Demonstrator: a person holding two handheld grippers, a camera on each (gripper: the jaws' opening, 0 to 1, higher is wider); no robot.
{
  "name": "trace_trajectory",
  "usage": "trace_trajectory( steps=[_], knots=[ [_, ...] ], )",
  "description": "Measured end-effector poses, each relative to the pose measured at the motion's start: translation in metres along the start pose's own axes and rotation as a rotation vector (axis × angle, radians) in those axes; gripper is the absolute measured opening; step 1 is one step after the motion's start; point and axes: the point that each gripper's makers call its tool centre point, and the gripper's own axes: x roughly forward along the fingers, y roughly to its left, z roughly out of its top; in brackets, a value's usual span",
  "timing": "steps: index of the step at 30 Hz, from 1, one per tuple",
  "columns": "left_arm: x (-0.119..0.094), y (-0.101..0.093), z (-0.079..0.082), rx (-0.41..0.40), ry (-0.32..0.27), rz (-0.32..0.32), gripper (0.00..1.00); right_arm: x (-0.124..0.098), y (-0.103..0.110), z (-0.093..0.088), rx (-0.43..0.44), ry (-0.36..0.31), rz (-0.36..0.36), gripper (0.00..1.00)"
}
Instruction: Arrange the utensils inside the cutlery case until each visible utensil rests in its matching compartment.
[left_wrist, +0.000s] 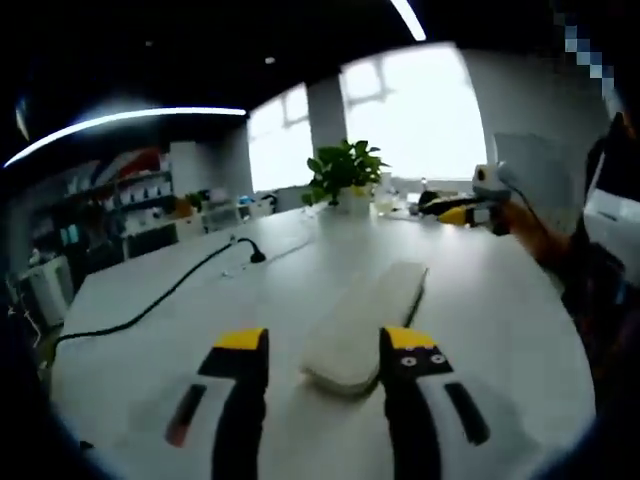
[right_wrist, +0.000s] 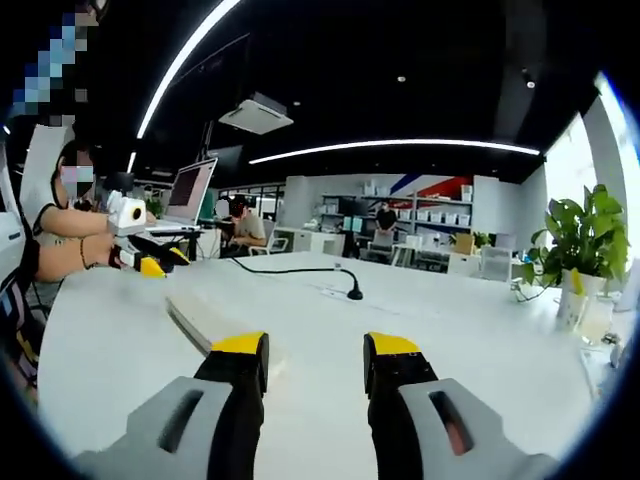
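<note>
On the white table (left_wrist: 200, 330), well in from its edges, lies the cutlery case (left_wrist: 365, 320): a long, pale, flat box with rounded corners, closed as far as these views tell. No utensils can be made out on the table, so I cannot say whether they are inside.

The left gripper (left_wrist: 325, 360) hovers just over the near short end of the case, jaws apart, holding nothing; the end sits roughly between the two yellow-tipped jaws. In the right gripper view the right gripper (right_wrist: 315, 360) also has its jaws spread and empty, with the case (right_wrist: 205, 320) running away from beside its left jaw toward the table's far edge. Seen from the left, the right gripper (left_wrist: 465, 212) hangs near the far edge of the table, well apart from the case.

A black cable (left_wrist: 150, 300) snakes from the table's left edge to a small puck-like plug (left_wrist: 257, 257) toward the middle, clear of the case. A potted plant (left_wrist: 343, 175) stands at the far edge.

The case looks like moulded plastic: probably light, stiff and smooth, so likely to skate on the slick tabletop if pushed from one end. I would pinch it across its narrow width near one end with one gripper to steady it, and use the other on the lid's long edge. Any loose utensils inside would rattle and shift if it is tilted.
</note>
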Motion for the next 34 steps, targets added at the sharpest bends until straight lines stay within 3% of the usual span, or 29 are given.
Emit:
trace_trajectory(
  steps=[4, 9, 13, 15, 17, 20, 23, 26, 30, 33, 34],
  knots=[
    [-0.021, 0.003, 0.018, -0.054, -0.086, 0.068, 0.48, -0.011, -0.004, 0.005, -0.014, -0.009, -0.046, 0.39],
    [-0.050, 0.009, 0.023, -0.029, -0.102, 0.206, 0.56, -0.026, -0.011, 0.015, -0.035, -0.028, -0.116, 0.41],
    [-0.070, 0.007, 0.026, -0.058, -0.119, 0.257, 0.63, -0.041, -0.015, 0.023, -0.046, -0.053, -0.167, 0.42],
    [-0.081, 0.005, 0.025, -0.050, -0.098, 0.290, 0.61, -0.047, -0.018, 0.025, -0.044, -0.057, -0.192, 0.42],
    [-0.091, 0.001, 0.030, -0.040, -0.116, 0.309, 0.61, -0.051, -0.018, 0.025, -0.045, -0.054, -0.212, 0.45],
    [-0.104, -0.002, 0.039, -0.029, -0.122, 0.339, 0.69, -0.053, -0.014, 0.021, -0.054, -0.022, -0.211, 0.54],
    [-0.114, 0.000, 0.047, 0.001, -0.129, 0.403, 0.86, -0.057, -0.013, 0.020, -0.052, -0.014, -0.223, 0.62],
    [-0.122, -0.001, 0.053, 0.017, -0.129, 0.427, 0.99, -0.065, -0.018, 0.022, -0.059, -0.015, -0.260, 0.71],
    [-0.127, -0.008, 0.060, 0.026, -0.152, 0.422, 1.00, -0.077, -0.025, 0.023, -0.064, -0.020, -0.306, 0.80],
    [-0.130, -0.009, 0.057, 0.035, -0.125, 0.434, 1.00, -0.078, -0.027, 0.021, -0.069, -0.017, -0.315, 0.99],
    [-0.132, -0.009, 0.056, 0.036, -0.123, 0.436, 1.00, -0.077, -0.024, 0.019, -0.085, -0.008, -0.302, 0.99]
  ],
)
